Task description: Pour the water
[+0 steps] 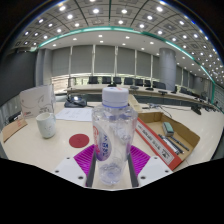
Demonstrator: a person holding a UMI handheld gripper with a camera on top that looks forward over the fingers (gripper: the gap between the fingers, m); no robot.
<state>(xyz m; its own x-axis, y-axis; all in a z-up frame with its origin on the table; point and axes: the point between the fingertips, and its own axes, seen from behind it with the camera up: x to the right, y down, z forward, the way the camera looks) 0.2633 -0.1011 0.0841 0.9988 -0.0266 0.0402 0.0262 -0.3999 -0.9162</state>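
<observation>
claw (112,160): clamped on water bottle (113,130), both magenta pads (88,157) pressed against its lower sides; bottle stood upright between the fingers, lilac cap (115,97) on top, seemingly still screwed on.

water bottle: clear plastic, ribbed, with a pale label; appeared lifted or just resting above the table (70,130), which of the two could not be told.

cup (46,124): white, at ten o'clock from the bottle, near but apart, standing upright on the table; judged the likely receiver for the water.

red disc (80,140): flat on the table at nine o'clock from the bottle, just beside the left finger, between bottle and cup.

cardboard box (168,133): open, at three o'clock from the bottle, contents unclear.

telephone (76,100): dark, at eleven o'clock, well beyond the cup.

step in hand, as judged: bottle gripped and carried, pouring not yet begun.

next move, as judged: called for carrying the bottle toward ten o'clock until its mouth stood over the cup, then tilting slowly; the cap, if truly shut, would have blocked the flow and needed removing first.
</observation>
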